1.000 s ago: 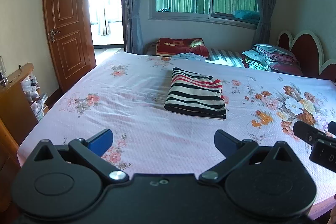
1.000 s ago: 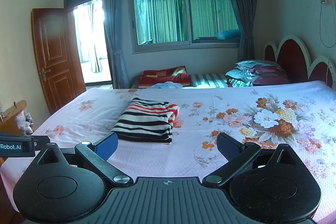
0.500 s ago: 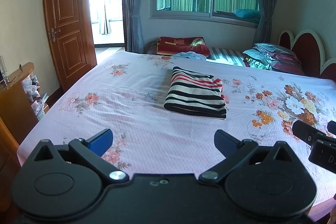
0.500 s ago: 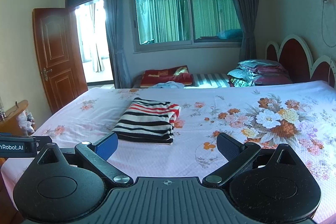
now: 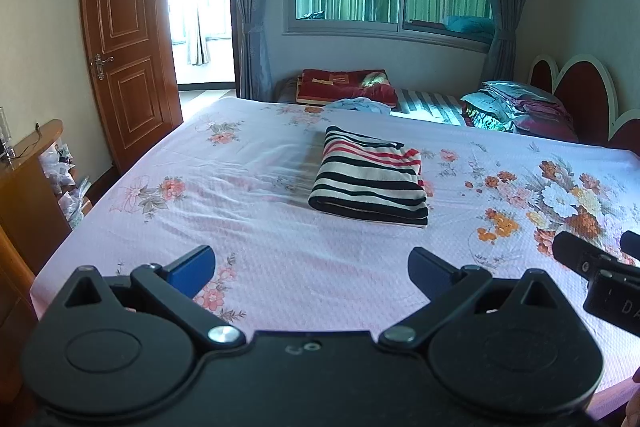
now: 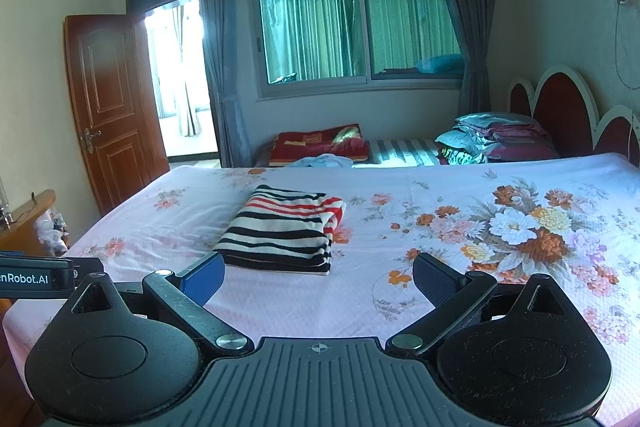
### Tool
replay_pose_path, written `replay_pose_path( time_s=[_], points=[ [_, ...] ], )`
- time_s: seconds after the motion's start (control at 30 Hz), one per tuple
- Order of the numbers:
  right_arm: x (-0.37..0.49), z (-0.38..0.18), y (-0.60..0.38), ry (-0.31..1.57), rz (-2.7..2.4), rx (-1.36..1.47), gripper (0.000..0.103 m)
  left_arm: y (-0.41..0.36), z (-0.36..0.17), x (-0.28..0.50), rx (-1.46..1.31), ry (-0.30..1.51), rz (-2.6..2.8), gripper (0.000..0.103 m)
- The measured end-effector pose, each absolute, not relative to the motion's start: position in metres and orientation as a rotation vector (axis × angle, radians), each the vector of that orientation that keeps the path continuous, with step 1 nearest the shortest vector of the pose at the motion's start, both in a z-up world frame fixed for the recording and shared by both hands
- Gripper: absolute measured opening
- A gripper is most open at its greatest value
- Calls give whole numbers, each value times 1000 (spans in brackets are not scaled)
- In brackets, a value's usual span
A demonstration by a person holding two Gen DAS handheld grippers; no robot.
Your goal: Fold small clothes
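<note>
A folded striped garment (image 5: 370, 183), black, white and red, lies flat near the middle of the pink floral bed sheet (image 5: 260, 227). It also shows in the right wrist view (image 6: 286, 231). My left gripper (image 5: 312, 267) is open and empty, held above the bed's near edge, well short of the garment. My right gripper (image 6: 318, 277) is open and empty, also near the bed's front edge, with the garment just beyond its left finger. The right gripper's body shows at the right edge of the left wrist view (image 5: 596, 271).
A headboard (image 6: 560, 111) and stacked pillows (image 6: 492, 139) stand at the far right. A red blanket (image 5: 344, 87) and light blue cloth (image 5: 356, 105) lie beyond the bed's far edge. A wooden door (image 5: 124, 67) and a wooden cabinet (image 5: 28, 187) are on the left.
Both views have drifted slightly; the grippers stay open and pulled back near the bed's front edge. The folded garment has not moved.
</note>
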State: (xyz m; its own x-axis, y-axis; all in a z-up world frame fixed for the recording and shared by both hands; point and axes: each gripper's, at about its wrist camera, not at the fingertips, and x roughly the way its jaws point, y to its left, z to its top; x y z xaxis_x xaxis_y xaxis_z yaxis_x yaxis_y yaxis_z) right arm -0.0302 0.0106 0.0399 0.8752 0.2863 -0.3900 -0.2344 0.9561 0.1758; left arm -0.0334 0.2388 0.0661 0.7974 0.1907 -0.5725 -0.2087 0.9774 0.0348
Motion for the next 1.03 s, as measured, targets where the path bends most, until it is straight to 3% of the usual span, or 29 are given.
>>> replay_pose_path(
  time_s=[0.83,0.93,1.03],
  points=[
    [-23,32,5,448,273,131,99,231,60,-22,-17,619,195,102],
    [-20,29,4,459,271,132,99,231,54,-17,-6,606,182,97],
    [-14,23,3,474,260,130,99,237,46,-2,-6,639,209,100]
  ],
)
